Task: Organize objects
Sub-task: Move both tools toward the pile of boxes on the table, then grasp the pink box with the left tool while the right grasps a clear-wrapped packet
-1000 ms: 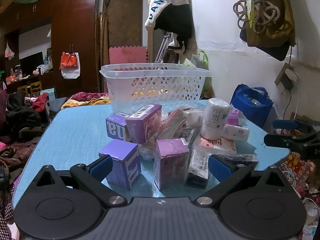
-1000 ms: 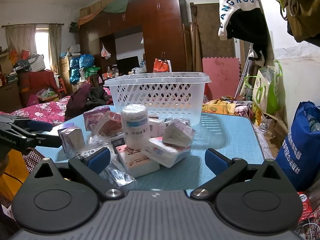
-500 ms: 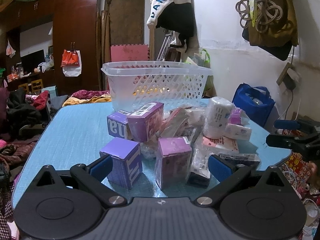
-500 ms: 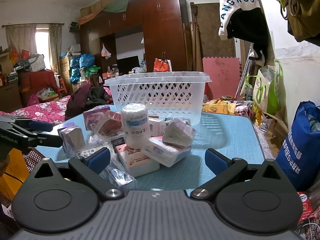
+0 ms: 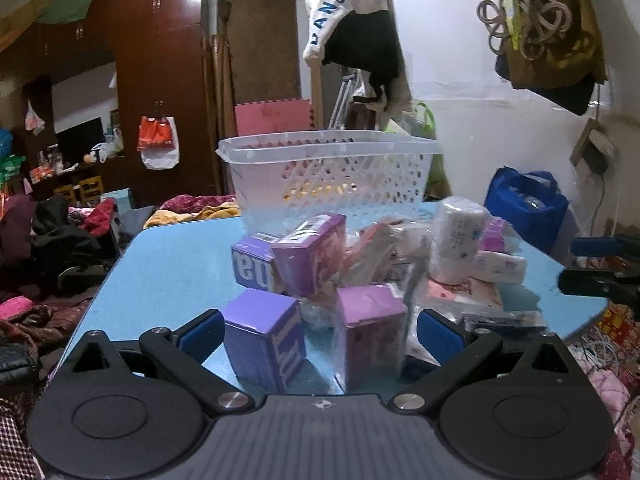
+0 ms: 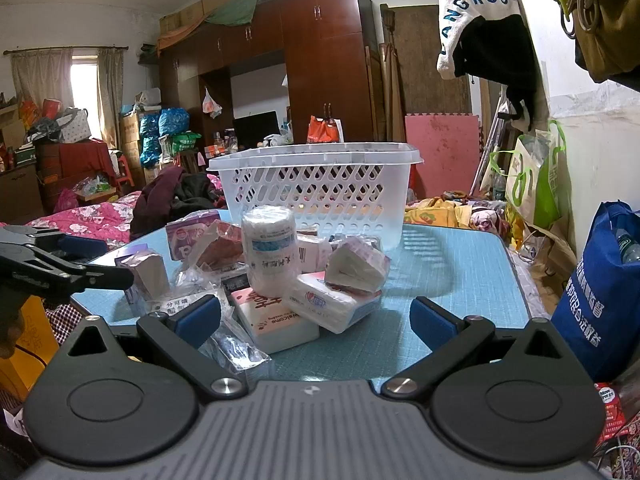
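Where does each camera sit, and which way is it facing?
Left wrist: on the left tongs, at the table's near edge, facing the purple boxes and basket; its open fingers show, and the right tongs at right.
Right wrist: on the right tongs, nearer the table's right end, facing the tissue packs and basket; its open fingers show, and the left tongs at left.
Shared: basket, pile, white roll, table.

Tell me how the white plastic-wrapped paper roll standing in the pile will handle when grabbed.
The upright white plastic-wrapped paper roll looks soft and probably light, so it should compress slightly under the pads. Its glossy wrap may be slippery. It stands on uneven tissue packs, so a push would likely tip it, after which it could roll on the blue table.
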Demonstrator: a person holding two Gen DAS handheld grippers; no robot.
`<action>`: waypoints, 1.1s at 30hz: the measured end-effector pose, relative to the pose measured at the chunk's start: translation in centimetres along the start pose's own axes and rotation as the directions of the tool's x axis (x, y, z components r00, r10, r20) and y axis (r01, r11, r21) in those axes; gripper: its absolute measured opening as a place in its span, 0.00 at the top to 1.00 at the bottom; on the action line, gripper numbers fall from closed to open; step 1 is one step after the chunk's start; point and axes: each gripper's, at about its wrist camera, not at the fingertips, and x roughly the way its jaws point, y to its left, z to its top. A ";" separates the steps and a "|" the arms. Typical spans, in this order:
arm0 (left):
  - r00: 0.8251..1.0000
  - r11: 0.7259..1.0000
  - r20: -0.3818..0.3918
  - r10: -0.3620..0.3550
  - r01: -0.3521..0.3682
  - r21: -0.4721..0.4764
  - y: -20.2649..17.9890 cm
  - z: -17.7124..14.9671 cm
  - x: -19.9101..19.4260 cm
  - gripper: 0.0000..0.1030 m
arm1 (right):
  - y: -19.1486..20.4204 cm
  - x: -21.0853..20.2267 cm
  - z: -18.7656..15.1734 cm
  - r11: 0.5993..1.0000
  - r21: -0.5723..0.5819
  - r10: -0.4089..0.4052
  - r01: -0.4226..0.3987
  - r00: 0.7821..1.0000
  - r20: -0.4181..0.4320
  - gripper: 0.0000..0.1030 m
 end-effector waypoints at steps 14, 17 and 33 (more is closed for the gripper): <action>0.999 1.000 0.032 0.007 -0.007 0.006 2.4 -1.6 -1.2 0.00 | 2.8 1.4 -1.5 0.986 -0.142 0.082 -0.089 0.995 -0.057 0.00; 0.999 0.999 0.019 -0.051 0.051 -0.016 2.0 -2.1 -0.6 0.02 | 3.4 1.9 -1.9 0.982 -0.176 0.059 -0.070 0.996 -0.067 0.00; 0.993 0.993 0.007 -0.117 0.117 0.007 -0.6 -2.9 2.3 0.45 | 3.2 3.3 -3.5 0.973 -0.165 0.142 -0.160 0.983 -0.117 0.44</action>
